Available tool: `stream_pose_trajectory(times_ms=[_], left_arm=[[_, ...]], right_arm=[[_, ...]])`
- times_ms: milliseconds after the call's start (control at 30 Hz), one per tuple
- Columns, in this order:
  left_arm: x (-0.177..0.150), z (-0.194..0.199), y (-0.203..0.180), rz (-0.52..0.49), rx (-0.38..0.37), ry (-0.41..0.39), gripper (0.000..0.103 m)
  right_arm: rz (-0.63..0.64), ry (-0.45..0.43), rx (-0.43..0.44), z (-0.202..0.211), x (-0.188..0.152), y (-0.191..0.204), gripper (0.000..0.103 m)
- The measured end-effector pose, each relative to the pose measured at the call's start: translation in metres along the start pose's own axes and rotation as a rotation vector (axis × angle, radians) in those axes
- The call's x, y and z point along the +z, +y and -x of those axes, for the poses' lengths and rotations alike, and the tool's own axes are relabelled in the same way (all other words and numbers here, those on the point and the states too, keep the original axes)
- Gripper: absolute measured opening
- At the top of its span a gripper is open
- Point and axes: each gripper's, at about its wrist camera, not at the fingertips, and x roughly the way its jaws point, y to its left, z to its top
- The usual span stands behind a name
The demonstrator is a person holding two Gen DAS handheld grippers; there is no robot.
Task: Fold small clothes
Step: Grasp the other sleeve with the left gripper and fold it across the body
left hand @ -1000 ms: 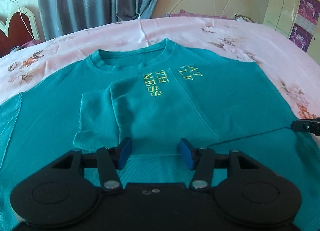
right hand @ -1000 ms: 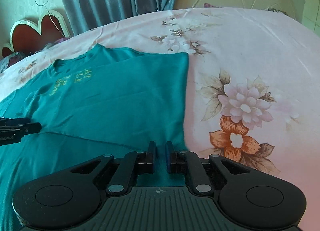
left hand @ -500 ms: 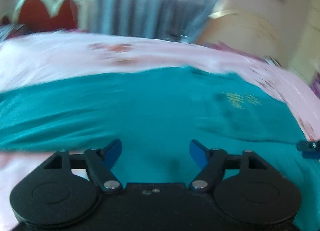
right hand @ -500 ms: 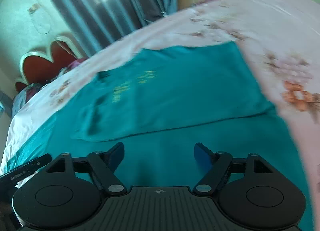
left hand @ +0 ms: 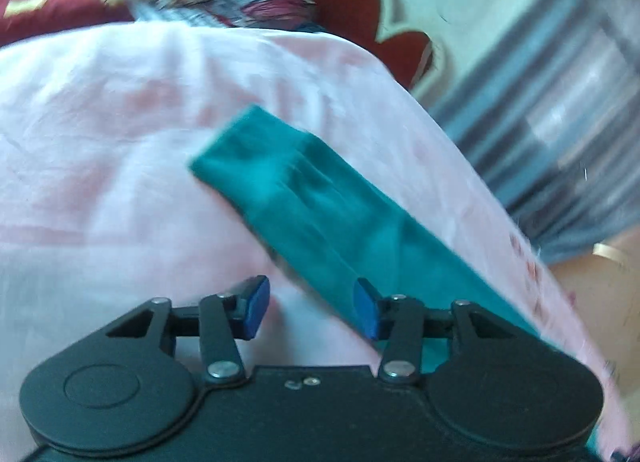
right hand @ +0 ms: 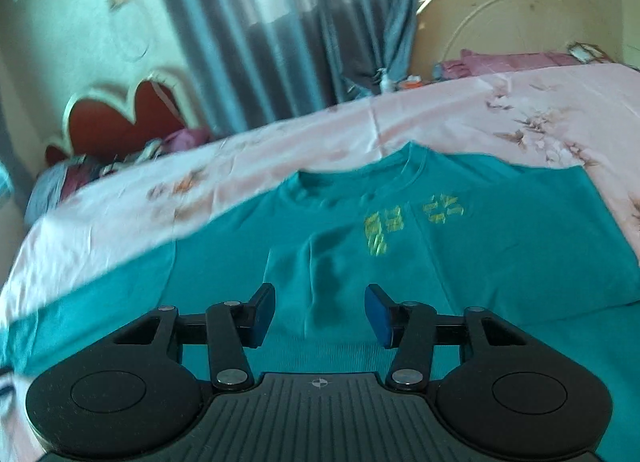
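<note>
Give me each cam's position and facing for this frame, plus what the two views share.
Left wrist: behind the open left gripper, facing along the outstretched sleeve on the pink sheet; only its own fingers show.
Right wrist: behind the open right gripper, facing the teal sweatshirt front, toward the curtain; only its own fingers show.
Shared: sweatshirt, sheet, red headboard, curtain.

teal sweatshirt (right hand: 460, 262) flat on bed, yellow lettering up; one sleeve (left hand: 304, 198) outstretched; other folded across chest
</note>
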Motion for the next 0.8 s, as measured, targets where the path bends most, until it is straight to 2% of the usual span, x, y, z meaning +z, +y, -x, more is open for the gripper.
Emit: stream_pose_trajectory(times_ms=[233,267,300,333,400,533,633,800], left_arm=[[0.032,-0.024,0.032,0.202,-0.065,-0.062,0.04],[0.035,-0.027,0.034,0.234,-0.069,-0.072,0.036],[0.038,-0.027,0.034,0.241,-0.061,-0.081,0.016],[0.041,-0.026,0.03,0.216,-0.038,-0.094,0.01],[0.04,-0.015,0.003,0.085,-0.026,-0.144,0.01],[0.025,-0.007,-0.082,-0.175,-0.13,-0.128,0.01],[-0.007,-0.009,-0.159,-0.339,-0.232,-0.072,0.01],[-0.092,-0.014,-0.282,-0.58,-0.366,0.024,0.01]], right_arm=[[0.008,-0.013,-0.045,0.012,0.01,-0.011,0.05],[0.003,-0.013,-0.056,0.014,0.01,-0.016,0.05],[-0.005,-0.013,-0.068,0.015,0.011,-0.022,0.05],[-0.014,-0.014,-0.078,0.016,0.012,-0.027,0.05],[-0.023,-0.017,-0.09,0.021,0.012,-0.036,0.05],[-0.047,-0.023,-0.093,0.029,0.013,-0.055,0.05],[-0.073,-0.028,-0.089,0.035,0.011,-0.069,0.05],[-0.099,-0.036,-0.087,0.051,0.008,-0.093,0.05]])
